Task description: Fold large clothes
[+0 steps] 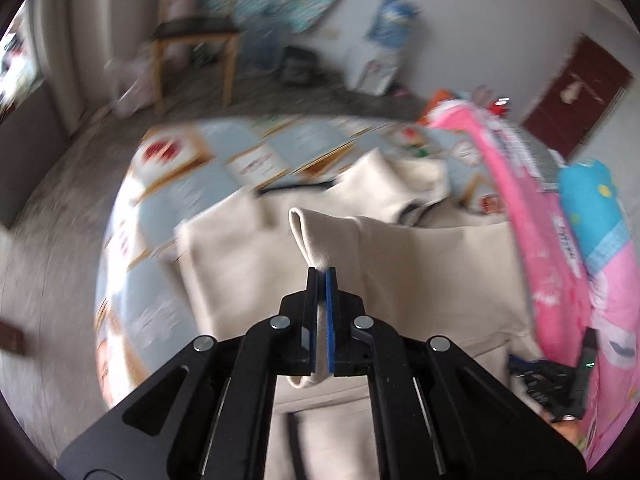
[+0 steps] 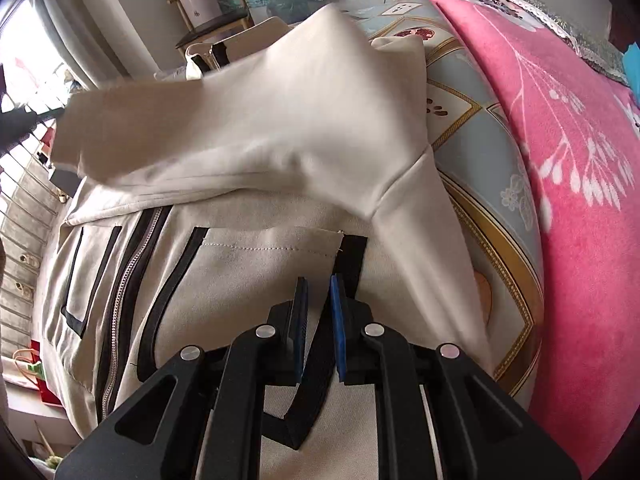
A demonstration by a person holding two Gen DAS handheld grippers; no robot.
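A cream zip-up jacket [image 2: 248, 276] with black trim lies spread on the bed. My left gripper [image 1: 321, 270] is shut on a fold of the jacket's cream cloth [image 1: 316, 236], which stands up out of the fingertips above the rest of the garment [image 1: 432, 264]. In the right wrist view a sleeve [image 2: 280, 120] hangs lifted across the jacket's upper part. My right gripper [image 2: 319, 280] points down onto the jacket's front. Its blue pads stand a narrow gap apart, pinching cloth and a black trim strip [image 2: 352, 256].
The bed has a blue and gold patterned cover [image 2: 480, 152]. A pink blanket [image 2: 568, 140] is heaped along the right side, and shows again in the left wrist view [image 1: 532, 220]. A wooden chair [image 1: 192, 40] stands on the floor beyond the bed.
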